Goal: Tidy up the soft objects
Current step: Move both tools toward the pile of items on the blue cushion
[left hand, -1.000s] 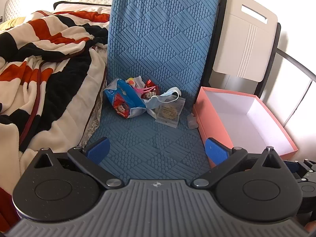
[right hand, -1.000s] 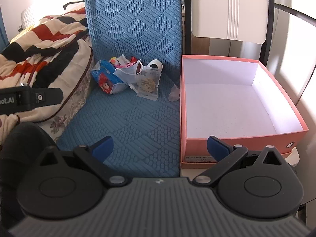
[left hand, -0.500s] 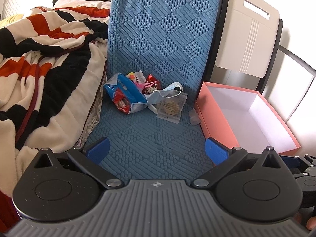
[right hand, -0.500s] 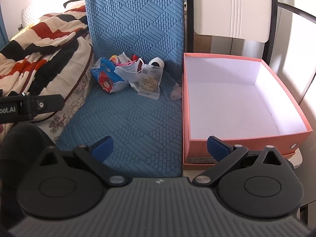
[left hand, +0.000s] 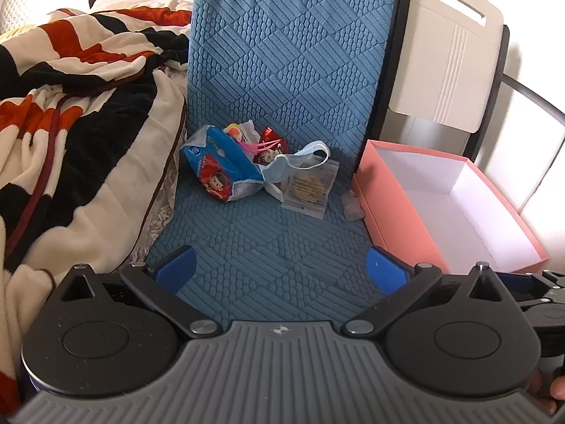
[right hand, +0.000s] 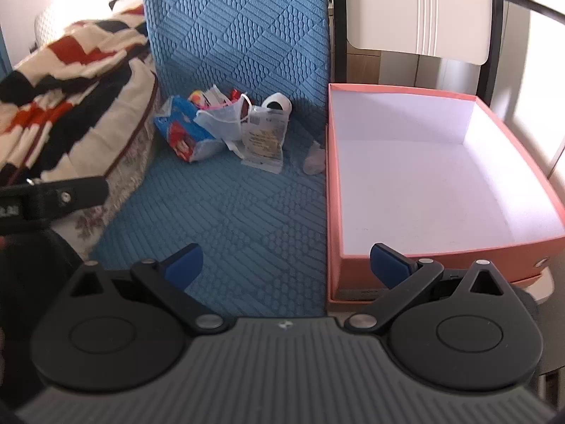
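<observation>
Blanket (left hand: 70,113) cut off left

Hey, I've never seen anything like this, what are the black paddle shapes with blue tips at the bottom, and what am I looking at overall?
These are two hand-held grippers, one in each of a person's hands, with no robot arm. Each carries a wide-angle camera looking forward along its two blue-tipped fingers. One picture is from the left gripper, the other from the right gripper. Both are wide open and hold nothing. Ahead lies a blue quilted mat with a small heap: a colourful wipes packet, a pale blue face mask and a clear sachet. To the right sits an empty pink box; to the left, a striped blanket.
</observation>
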`<move>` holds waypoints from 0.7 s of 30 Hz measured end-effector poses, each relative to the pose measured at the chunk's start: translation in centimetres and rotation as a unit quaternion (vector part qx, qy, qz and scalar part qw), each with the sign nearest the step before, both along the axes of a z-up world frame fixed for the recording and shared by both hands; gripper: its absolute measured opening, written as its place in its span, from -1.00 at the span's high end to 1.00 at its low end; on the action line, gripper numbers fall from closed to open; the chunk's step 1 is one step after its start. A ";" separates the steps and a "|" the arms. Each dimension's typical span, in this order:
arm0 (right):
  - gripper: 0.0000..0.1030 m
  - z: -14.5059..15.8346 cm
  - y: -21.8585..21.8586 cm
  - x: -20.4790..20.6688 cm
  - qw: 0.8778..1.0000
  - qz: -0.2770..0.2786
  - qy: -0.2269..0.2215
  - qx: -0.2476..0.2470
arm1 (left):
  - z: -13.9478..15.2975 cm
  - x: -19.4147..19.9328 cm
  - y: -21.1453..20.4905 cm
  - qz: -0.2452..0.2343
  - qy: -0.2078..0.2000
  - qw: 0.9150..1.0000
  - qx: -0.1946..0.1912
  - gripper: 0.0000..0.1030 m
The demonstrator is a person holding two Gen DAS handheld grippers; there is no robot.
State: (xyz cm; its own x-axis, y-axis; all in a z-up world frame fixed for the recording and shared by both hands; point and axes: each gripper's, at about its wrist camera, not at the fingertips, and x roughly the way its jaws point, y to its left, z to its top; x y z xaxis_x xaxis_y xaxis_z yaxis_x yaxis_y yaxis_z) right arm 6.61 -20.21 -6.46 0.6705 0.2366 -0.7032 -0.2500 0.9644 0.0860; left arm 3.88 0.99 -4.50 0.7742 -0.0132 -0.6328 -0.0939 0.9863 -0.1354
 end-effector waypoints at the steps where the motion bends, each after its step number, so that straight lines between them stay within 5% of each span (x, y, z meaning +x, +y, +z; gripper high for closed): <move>1: -1.00 -0.1 0.0 0.1 1.000 0.000 -0.001 0.001 | -0.2 0.3 0.0 0.002 0.003 1.000 0.000 -1.00; 21: -1.00 -2.0 2.5 4.1 0.999 0.009 -0.031 0.006 | -3.1 5.2 2.9 0.017 -0.003 0.999 -0.044 -1.00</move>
